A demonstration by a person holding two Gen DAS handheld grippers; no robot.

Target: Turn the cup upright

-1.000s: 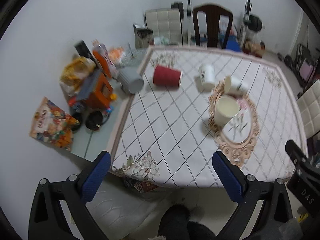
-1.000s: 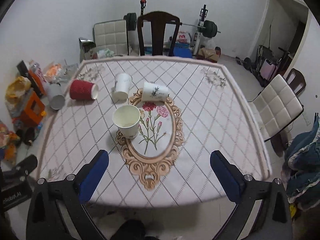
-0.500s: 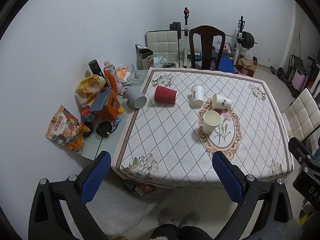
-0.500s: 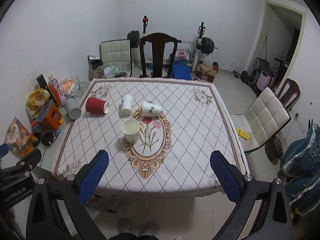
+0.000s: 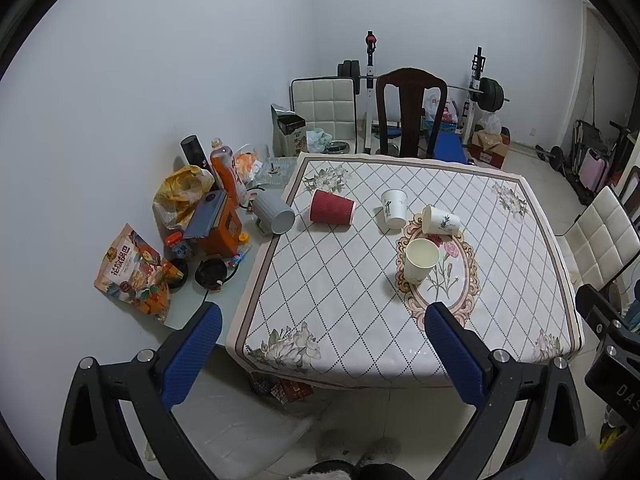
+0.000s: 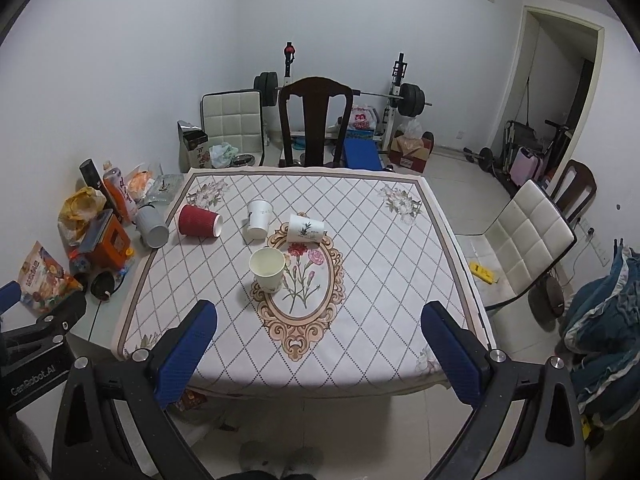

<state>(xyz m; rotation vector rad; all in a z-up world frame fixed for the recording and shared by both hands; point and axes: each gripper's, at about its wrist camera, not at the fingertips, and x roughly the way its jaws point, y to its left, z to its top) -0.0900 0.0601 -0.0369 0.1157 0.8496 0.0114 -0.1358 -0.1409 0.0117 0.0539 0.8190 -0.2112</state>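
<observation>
Several cups are on the table's patterned cloth. A cream paper cup stands upright, also in the right wrist view. A red ribbed cup lies on its side. A white cup is tilted, mouth toward me. A white cup with a plant print lies on its side. A grey cup lies at the left edge. My left gripper and right gripper are open, empty, held back before the table's near edge.
Snack bags, a bottle and an orange box crowd the shelf left of the table. A dark wooden chair stands behind the table and a white padded chair to its right. Weights and a barbell rack stand at the back wall.
Both grippers have pulled back and up from the table, so the whole table now shows. The cups have not moved.
</observation>
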